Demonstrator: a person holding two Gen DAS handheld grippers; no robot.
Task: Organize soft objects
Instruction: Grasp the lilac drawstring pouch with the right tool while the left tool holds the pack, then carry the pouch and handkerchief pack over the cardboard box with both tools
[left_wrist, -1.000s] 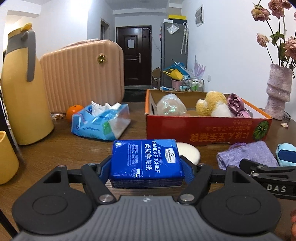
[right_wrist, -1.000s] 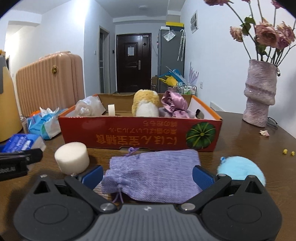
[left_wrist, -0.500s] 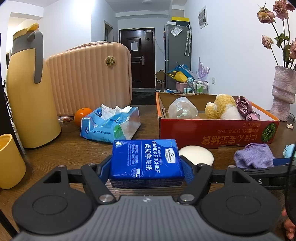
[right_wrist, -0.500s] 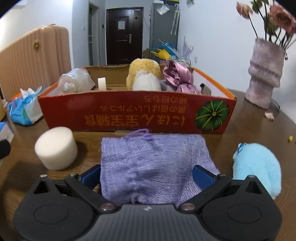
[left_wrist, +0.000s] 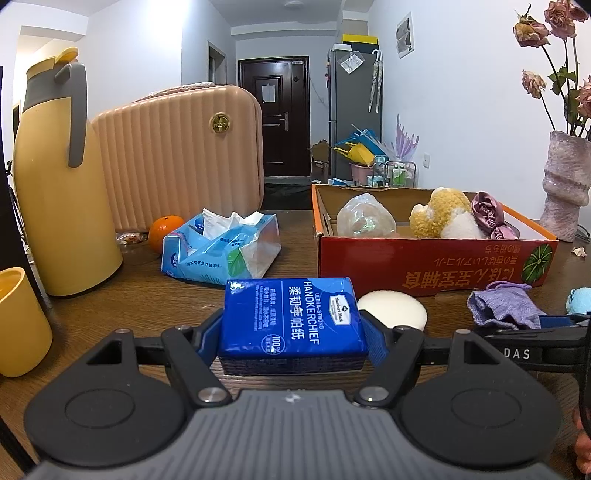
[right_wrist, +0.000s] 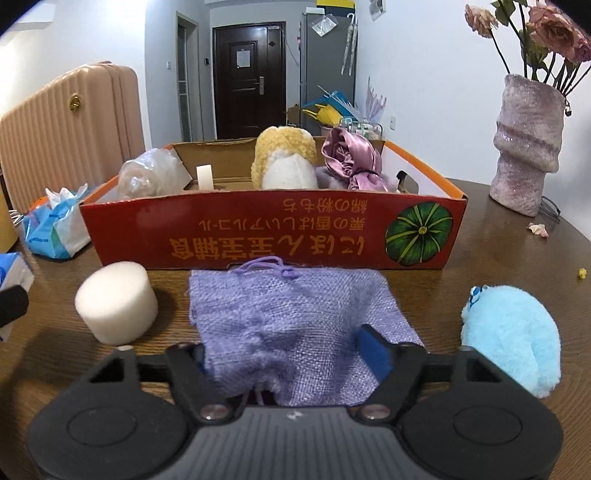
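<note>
Pouch (right_wrist: 295, 314), purple and woven, lies flat on the table (right_wrist: 517, 266) right between the fingers of the right gripper (right_wrist: 284, 354), its drawstring end pointing at the red box (right_wrist: 258, 236) just beyond, so the box is straight ahead along the gripper's axis. The right jaws stand partly closed around the pouch's near end; the blue pads (right_wrist: 373, 350) appear to touch and bunch the cloth, though I cannot tell if the grip is firm. The left gripper (left_wrist: 291, 332) is clamped on a blue tissue pack (left_wrist: 291, 325), long side across the jaws, held low over the table, with the box ahead and to its right. A white foam puck (right_wrist: 116, 306) sits left of the pouch and a blue plush (right_wrist: 513, 332) to its right, both on the table near the right gripper. Likely next, both loads go forward into the box
</note>
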